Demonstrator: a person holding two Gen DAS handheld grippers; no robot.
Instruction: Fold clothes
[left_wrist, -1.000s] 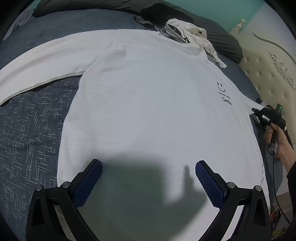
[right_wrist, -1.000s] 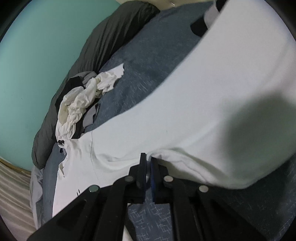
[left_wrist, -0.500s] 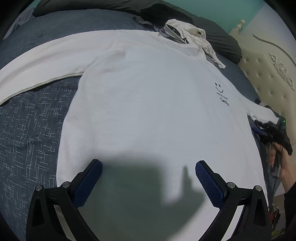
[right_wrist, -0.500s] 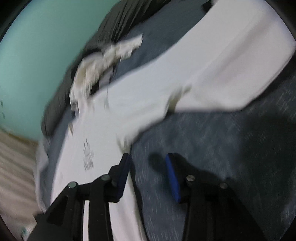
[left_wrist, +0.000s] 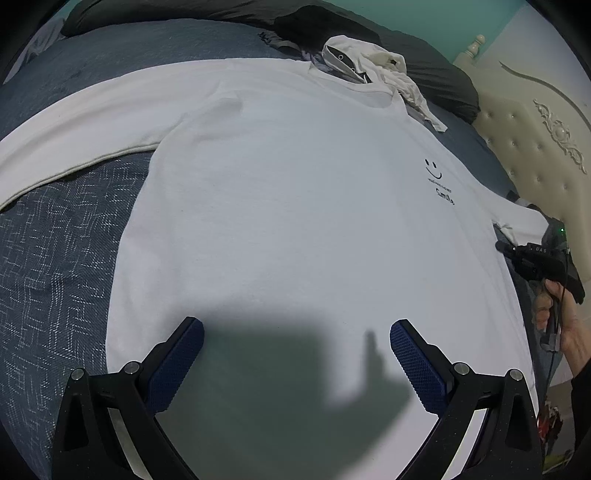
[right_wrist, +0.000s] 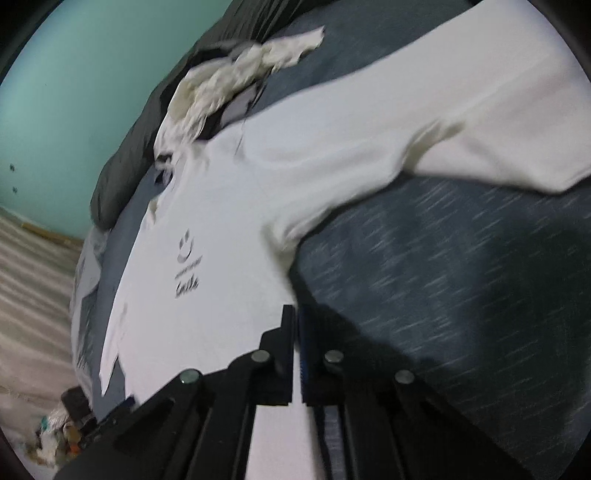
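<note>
On the bed, a white long-sleeve shirt (left_wrist: 295, 184) lies flat and face up on the blue patterned bedspread (left_wrist: 55, 258). Collar is at the far end, hem at the near end. A small smile print (left_wrist: 437, 181) sits on the chest, right side of the scene.

Sleeves: left sleeve (left_wrist: 92, 125) is spread out to the left across the bedspread. Right sleeve (right_wrist: 480, 122) runs out to the right, with some bunching at the armpit.

Left gripper (left_wrist: 295, 326): jaws wide open, nothing between them. It hangs over the near part of the shirt body, pointing down at it and throwing a shadow on the fabric. Can't tell whether the pads touch the cloth.

Right gripper (right_wrist: 296, 314): jaws have just been closing and now stand together with almost no gap. Tips sit right at the shirt's right side edge, just below the armpit, where white fabric meets bedspread. The right wrist view is motion-blurred, so I can't tell whether any fabric is caught between the pads. The left wrist view shows the same gripper at that edge, with the person's hand (left_wrist: 569, 332) on its grip.

Rest of scene: a crumpled pile of pale clothes (left_wrist: 384, 70) lies just beyond the collar, against a dark duvet (left_wrist: 436, 85) along the far side. A cream tufted headboard (left_wrist: 535, 147) stands at the far right, with a teal wall behind it.
</note>
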